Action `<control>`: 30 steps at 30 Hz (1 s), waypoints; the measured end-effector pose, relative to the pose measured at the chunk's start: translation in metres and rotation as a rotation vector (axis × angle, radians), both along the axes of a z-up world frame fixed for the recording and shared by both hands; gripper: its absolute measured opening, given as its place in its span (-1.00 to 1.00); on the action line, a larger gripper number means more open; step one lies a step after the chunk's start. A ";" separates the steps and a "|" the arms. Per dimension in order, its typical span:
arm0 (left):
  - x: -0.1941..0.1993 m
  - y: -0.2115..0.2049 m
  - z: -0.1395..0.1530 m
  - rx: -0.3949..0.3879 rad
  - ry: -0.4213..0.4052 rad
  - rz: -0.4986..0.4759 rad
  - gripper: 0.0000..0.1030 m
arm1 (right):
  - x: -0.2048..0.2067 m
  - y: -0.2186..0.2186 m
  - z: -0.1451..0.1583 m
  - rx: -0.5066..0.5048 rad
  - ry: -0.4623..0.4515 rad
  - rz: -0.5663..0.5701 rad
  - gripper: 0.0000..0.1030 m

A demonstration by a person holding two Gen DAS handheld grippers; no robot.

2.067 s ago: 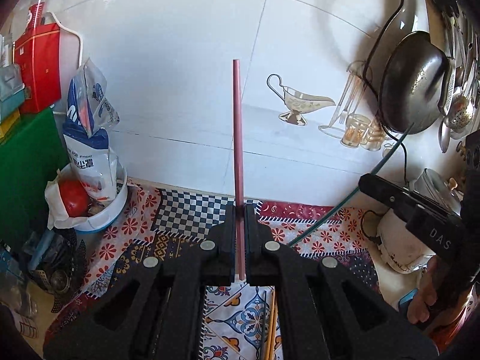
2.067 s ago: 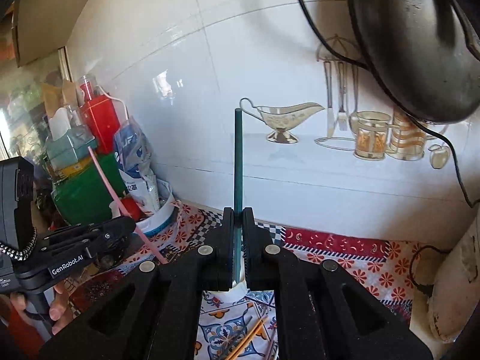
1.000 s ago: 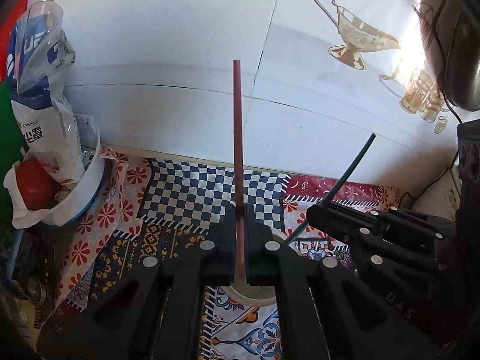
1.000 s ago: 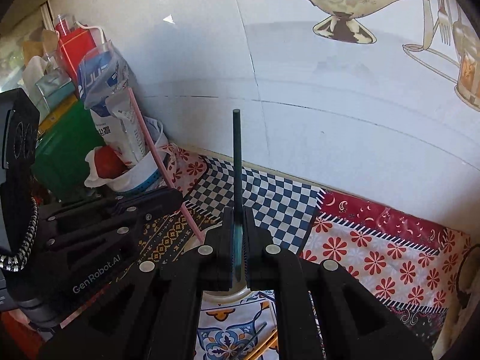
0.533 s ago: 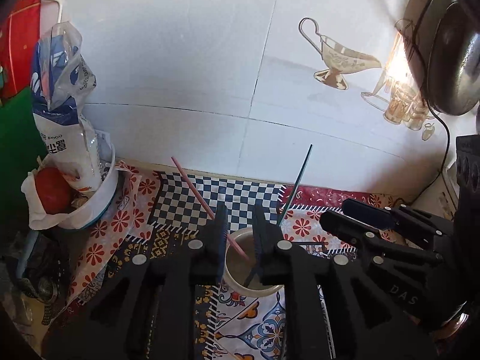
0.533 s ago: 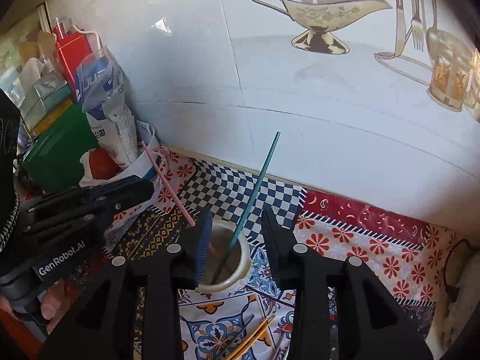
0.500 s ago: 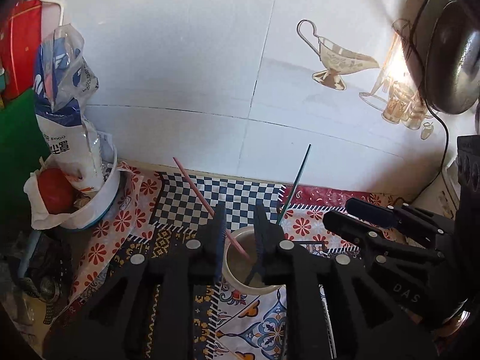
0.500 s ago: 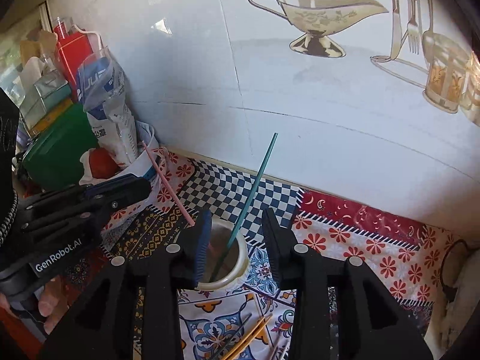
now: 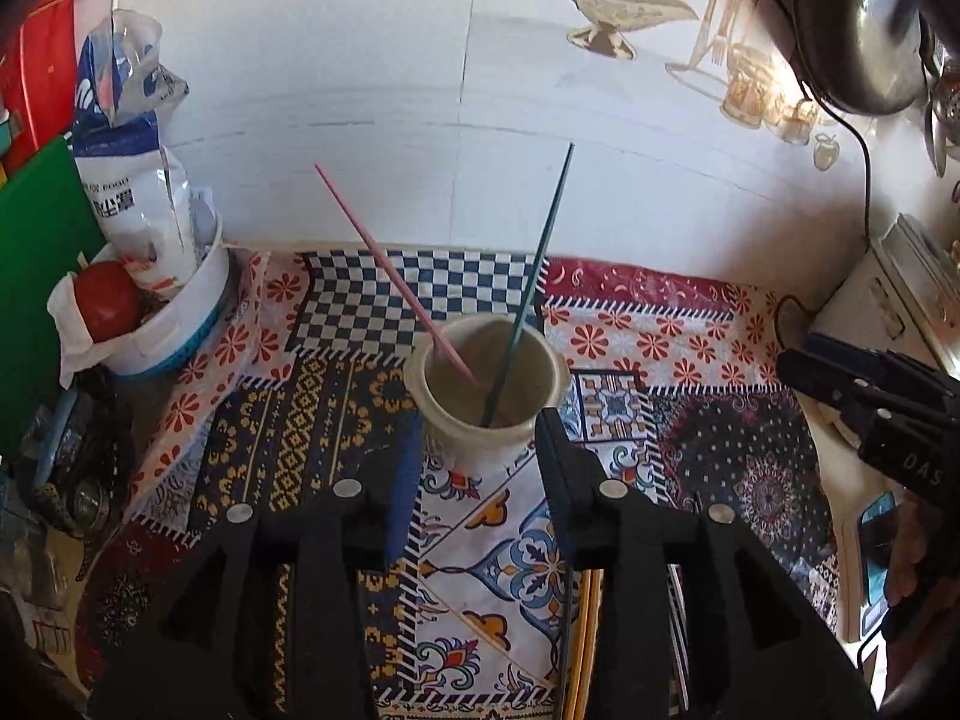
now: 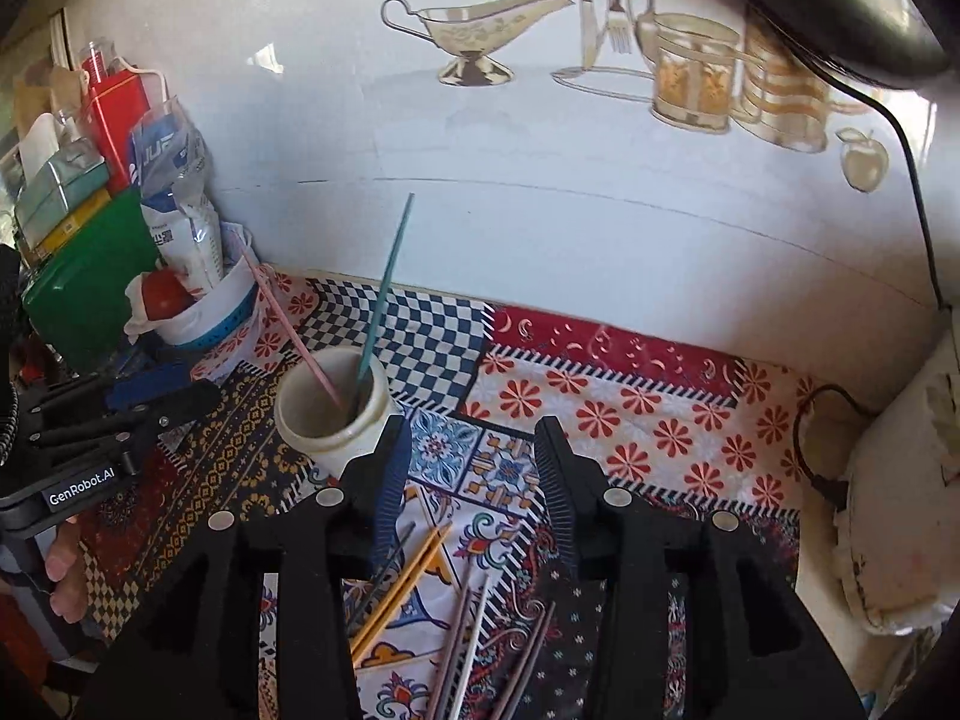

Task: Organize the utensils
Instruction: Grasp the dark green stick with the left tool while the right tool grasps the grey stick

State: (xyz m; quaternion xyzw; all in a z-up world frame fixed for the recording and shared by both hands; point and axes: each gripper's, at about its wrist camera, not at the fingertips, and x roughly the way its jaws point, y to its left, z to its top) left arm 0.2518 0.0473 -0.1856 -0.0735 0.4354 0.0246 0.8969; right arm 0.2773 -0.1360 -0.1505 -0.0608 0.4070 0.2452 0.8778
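Both grippers [image 9: 477, 420] [image 10: 474, 429] empty, jaws opening; chopsticks [image 9: 528, 276] stand in cup [image 9: 420, 372] ahead.

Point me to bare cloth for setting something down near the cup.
Free: the red-flower patch right of the cup, up to the white appliance; also the checkered patch behind it. Crowded: loose sticks in front, tub and boxes at left.

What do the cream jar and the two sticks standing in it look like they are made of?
Cream jar: probably glazed ceramic or thick plastic; opaque, thick rolled rim, dull sheen, stained inside. Pink stick and teal stick: likely plastic; uniform saturated colour, thin, straight, smooth matte surface. Painted wood cannot be ruled out.
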 end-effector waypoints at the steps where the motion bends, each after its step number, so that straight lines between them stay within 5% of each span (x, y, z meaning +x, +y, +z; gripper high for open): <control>1: -0.003 -0.003 -0.006 -0.006 0.016 -0.004 -0.27 | -0.003 -0.007 -0.003 -0.001 0.007 -0.014 -0.24; 19: -0.018 -0.050 -0.097 -0.032 0.271 -0.099 -0.27 | -0.045 -0.113 -0.093 -0.096 0.248 -0.284 -0.24; 30: -0.021 -0.067 -0.128 -0.033 0.365 -0.178 -0.27 | -0.048 -0.096 -0.133 -0.078 0.360 -0.203 -0.24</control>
